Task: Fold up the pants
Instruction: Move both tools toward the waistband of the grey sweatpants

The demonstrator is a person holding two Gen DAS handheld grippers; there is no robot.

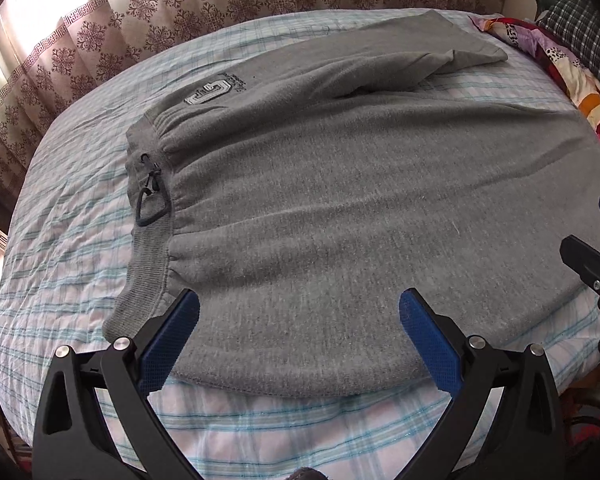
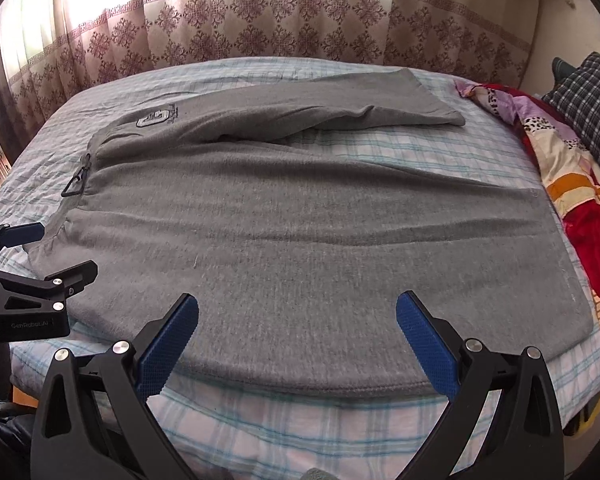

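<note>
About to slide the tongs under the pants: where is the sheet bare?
Bare sheet runs along the near hem, beside the waistband, and between the two legs toward the blanket. The right side, by that blanket, is crowded.

Plain grey fleece pants (image 1: 340, 200); white-and-blue plaid bed sheet (image 1: 68, 208); beige curtain (image 2: 260, 20), maroon floral motifs; blue finger pads (image 2: 168, 344).

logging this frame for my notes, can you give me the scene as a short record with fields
garment: grey pants, spread flat, legs apart
waistband, on the left, black drawstring lying on it
surface: bed with plaid sheet
left gripper: open, over the near edge by the waistband
right gripper: open, over the near leg
folding: not yet begun
nearby: patterned curtain, colourful quilt on the right
</note>
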